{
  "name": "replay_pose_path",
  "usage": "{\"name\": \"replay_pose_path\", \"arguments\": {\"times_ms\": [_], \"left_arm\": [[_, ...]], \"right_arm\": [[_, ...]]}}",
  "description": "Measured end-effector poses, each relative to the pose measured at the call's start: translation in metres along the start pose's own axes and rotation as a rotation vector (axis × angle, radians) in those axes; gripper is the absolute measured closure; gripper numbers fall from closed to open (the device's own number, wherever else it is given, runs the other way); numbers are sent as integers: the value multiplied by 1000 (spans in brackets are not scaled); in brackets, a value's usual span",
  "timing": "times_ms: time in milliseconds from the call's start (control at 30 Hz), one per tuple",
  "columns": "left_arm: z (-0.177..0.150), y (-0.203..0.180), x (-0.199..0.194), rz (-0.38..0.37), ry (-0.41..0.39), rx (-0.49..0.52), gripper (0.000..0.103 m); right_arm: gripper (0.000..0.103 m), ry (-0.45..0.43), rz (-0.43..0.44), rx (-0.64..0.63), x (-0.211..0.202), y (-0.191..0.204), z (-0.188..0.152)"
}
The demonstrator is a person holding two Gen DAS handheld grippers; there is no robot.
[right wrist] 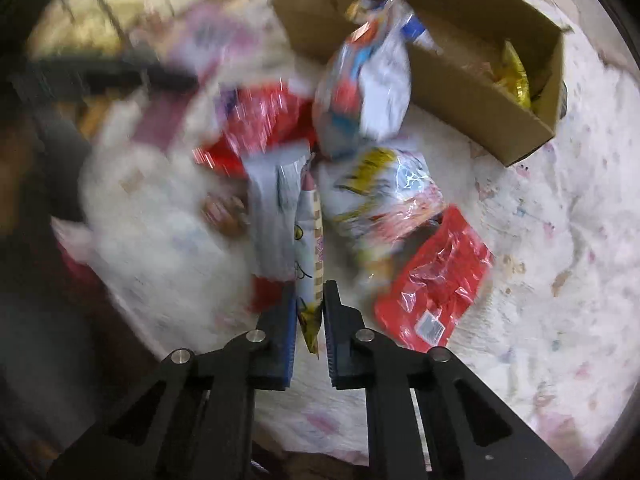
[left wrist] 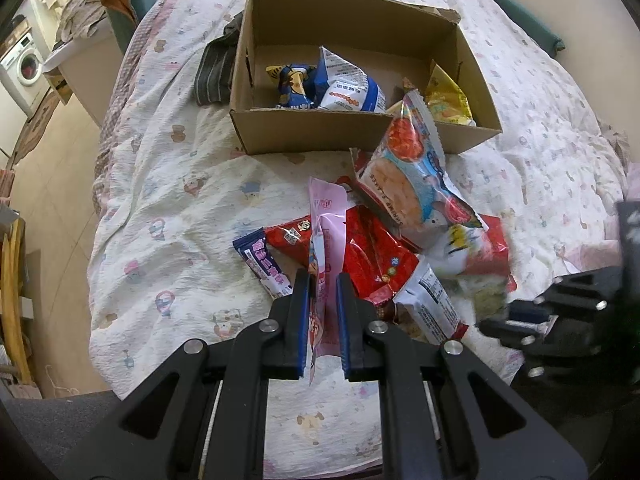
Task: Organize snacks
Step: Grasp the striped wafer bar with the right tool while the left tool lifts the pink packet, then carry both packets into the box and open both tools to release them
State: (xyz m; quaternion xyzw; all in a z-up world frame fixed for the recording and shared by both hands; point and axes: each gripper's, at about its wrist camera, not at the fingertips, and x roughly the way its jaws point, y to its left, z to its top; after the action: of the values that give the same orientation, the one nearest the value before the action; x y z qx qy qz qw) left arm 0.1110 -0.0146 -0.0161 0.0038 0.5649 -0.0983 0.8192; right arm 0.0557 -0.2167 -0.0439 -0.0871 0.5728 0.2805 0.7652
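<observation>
Pink packet clamped in left tool | white packet clamped in right tool

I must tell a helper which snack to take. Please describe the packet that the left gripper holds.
On the bed, in front of the cardboard box, lies a pile of snacks. The left gripper is shut on a pink packet standing on edge; its neighbours are red or blue.

Soft, even indoor light fills both fisheye views, whose edges curve into dark corners. The left wrist view is sharp. The right wrist view smears with motion blur, worst at left; the glossy red plastic snack packet shows glare.
</observation>
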Motion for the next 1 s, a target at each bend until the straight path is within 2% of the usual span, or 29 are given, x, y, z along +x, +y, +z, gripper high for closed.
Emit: {"name": "replay_pose_path", "arguments": {"times_ms": [167, 267, 467, 567, 767, 1000], "left_arm": [[0, 1, -5, 2, -25, -7, 93], [5, 4, -15, -3, -57, -23, 93], [34, 13, -40, 11, -146, -71, 93], [47, 17, -42, 25, -174, -92, 93], [81, 24, -38, 21, -170, -118, 93], [110, 15, -32, 52, -211, -62, 93]], "right_arm": [[90, -131, 122, 113, -31, -21, 2], [90, -210, 161, 175, -45, -28, 13], [90, -330, 125, 277, -74, -52, 36], [90, -357, 121, 311, -80, -60, 49], [90, -395, 109, 352, -85, -76, 78], [90, -386, 83, 395, -73, -105, 113]]}}
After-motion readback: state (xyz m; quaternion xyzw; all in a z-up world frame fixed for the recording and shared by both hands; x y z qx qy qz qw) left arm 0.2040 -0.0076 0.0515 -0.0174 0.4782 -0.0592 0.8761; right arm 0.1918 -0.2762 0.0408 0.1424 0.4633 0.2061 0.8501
